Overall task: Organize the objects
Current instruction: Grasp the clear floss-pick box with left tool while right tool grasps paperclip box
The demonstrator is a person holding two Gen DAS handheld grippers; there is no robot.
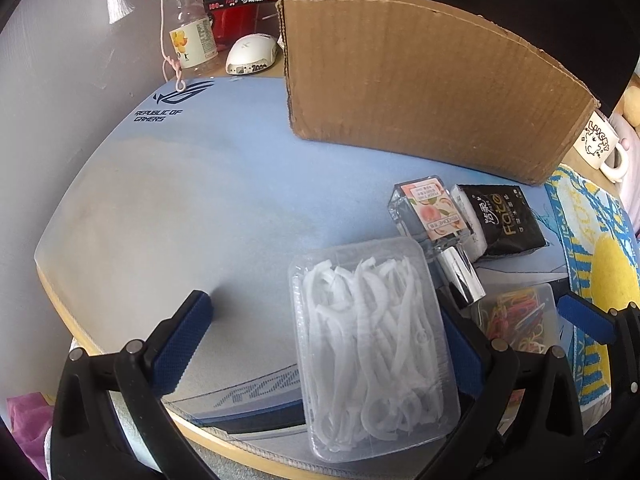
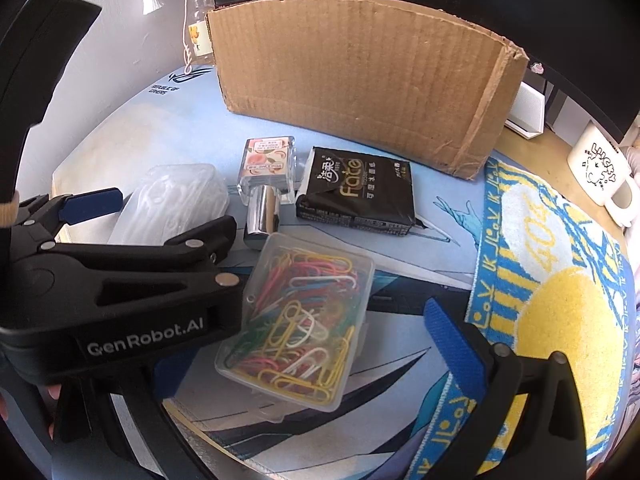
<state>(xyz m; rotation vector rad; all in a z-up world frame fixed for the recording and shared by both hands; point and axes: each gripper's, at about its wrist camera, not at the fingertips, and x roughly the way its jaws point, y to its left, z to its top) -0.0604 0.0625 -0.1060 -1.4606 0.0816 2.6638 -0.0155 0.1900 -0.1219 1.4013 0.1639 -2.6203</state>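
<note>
Left wrist view: the left gripper stood with its jaws wide apart around the box of floss picks. The right jaw lay against the box wall; the left jaw was well clear. The box overhung the near edge of the desk mat. The cardboard box stood at the far side.

Right wrist view: the right gripper was spread apart around the box of paper clips, its left jaw hidden behind the left gripper. The perfume bottle and tissue pack lay just beyond.

Risk: the two grippers were crowded together and could collide when lifting. An off-centre closure could push the floss box off the edge.
</note>
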